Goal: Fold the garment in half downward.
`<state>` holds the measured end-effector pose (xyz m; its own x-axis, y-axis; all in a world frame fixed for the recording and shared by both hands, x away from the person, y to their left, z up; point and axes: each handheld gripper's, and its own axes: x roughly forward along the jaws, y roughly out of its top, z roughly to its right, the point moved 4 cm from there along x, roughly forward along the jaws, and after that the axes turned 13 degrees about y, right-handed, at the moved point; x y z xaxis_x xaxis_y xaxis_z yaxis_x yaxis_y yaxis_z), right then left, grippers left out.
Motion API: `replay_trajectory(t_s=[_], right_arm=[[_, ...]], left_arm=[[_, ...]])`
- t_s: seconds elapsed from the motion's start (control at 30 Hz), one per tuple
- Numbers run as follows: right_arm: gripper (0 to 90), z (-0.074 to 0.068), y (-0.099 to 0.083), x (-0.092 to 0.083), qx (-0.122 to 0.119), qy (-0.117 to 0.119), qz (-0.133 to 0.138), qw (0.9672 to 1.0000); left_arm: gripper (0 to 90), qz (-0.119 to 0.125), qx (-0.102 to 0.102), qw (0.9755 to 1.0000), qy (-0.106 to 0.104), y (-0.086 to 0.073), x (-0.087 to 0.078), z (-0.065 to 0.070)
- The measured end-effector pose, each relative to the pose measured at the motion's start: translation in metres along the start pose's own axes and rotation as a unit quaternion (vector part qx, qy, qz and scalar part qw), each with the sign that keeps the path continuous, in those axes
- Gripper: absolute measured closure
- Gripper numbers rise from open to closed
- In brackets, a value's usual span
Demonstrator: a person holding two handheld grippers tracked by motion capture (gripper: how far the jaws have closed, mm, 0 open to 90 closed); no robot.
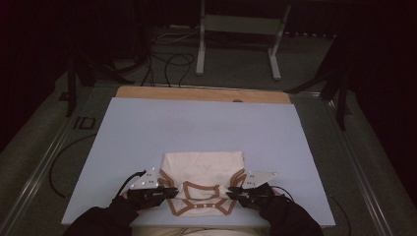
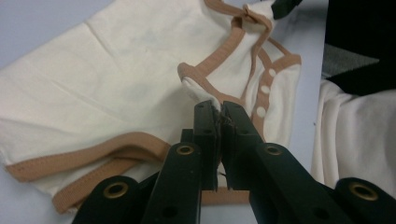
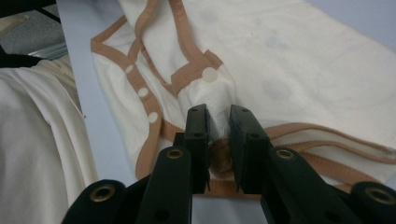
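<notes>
A cream baby bodysuit point(image 1: 204, 172) with tan trim and white snaps lies folded on the light blue mat point(image 1: 196, 123), near its front edge. My left gripper point(image 1: 172, 192) is at the garment's left side. In the left gripper view its jaws point(image 2: 219, 109) are shut on a trimmed fold of the bodysuit point(image 2: 116, 79). My right gripper point(image 1: 232, 192) is at the garment's right side. In the right gripper view its jaws point(image 3: 218, 116) pinch a bunched fold of the bodysuit point(image 3: 289, 70) just below a snap. Dark-sleeved forearms come in from the bottom.
The mat covers a wooden table whose far edge point(image 1: 201, 93) shows bare. Beyond it stand a white metal frame point(image 1: 236, 29) and loose cables point(image 1: 172, 61) on the floor. Cream cloth on the person's lap point(image 2: 355, 130) hangs just off the table's front edge.
</notes>
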<state>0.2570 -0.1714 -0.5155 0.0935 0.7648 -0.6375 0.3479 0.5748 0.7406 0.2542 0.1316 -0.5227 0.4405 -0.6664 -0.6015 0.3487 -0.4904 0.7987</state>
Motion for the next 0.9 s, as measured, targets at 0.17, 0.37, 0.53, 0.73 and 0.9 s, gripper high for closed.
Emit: replay_trajectory(t_s=[0.17, 0.37, 0.53, 0.73, 0.9], right_arm=[[57.2, -0.001, 0.0, 0.003, 0.001, 0.016, -0.001, 0.9999], [48.1, -0.002, 0.001, 0.006, 0.004, 0.024, -0.004, 0.9997], [41.3, -0.004, 0.006, 0.001, 0.001, 0.025, 0.006, 0.9997], [40.1, -0.003, 0.01, -0.005, 0.007, 0.02, 0.022, 0.9995], [32.8, -0.003, 0.008, -0.002, 0.011, 0.019, 0.017, 0.9996]], left_arm=[[68.2, -0.009, 0.013, 0.9998, -0.012, -0.004, 0.0, 0.004], [56.7, -0.004, 0.023, 0.9996, -0.017, 0.0, -0.003, 0.009], [53.9, 0.003, 0.029, 0.9994, -0.018, 0.005, -0.007, 0.012], [49.0, 0.013, 0.021, 0.9997, -0.008, 0.009, -0.01, 0.008], [32.9, 0.018, 0.007, 0.9998, 0.005, 0.01, -0.01, 0.002]])
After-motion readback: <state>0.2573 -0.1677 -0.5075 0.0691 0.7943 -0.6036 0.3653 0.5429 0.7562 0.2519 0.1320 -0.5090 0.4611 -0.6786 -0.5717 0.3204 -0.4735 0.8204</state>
